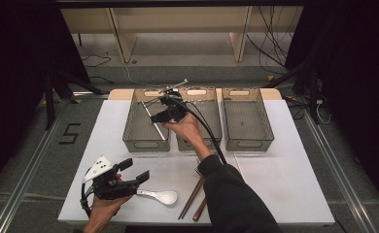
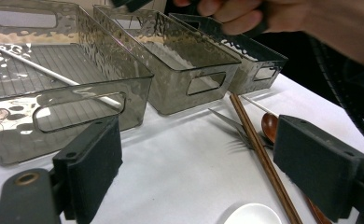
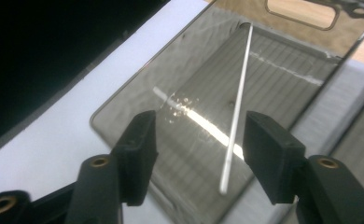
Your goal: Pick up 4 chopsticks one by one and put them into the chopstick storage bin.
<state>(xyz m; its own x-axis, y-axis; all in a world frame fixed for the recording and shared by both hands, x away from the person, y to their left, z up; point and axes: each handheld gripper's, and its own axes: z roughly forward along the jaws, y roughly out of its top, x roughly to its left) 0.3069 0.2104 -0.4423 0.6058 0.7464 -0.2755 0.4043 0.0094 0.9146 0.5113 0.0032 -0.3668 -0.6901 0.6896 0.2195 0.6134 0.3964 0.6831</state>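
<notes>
**Metal chopstick lying in the left bin, below parted jaws**

The left gripper (image 1: 129, 175) is hovering low over the table (image 1: 284, 184), jaws spread and holding nothing, beside the white spoon (image 1: 161, 196). Farther off, the right gripper (image 3: 196, 154) is hanging over the left bin (image 1: 129, 127), jaws apart, with the metal chopstick (image 3: 236, 109) lying loose on the bin floor beneath them.
</notes>
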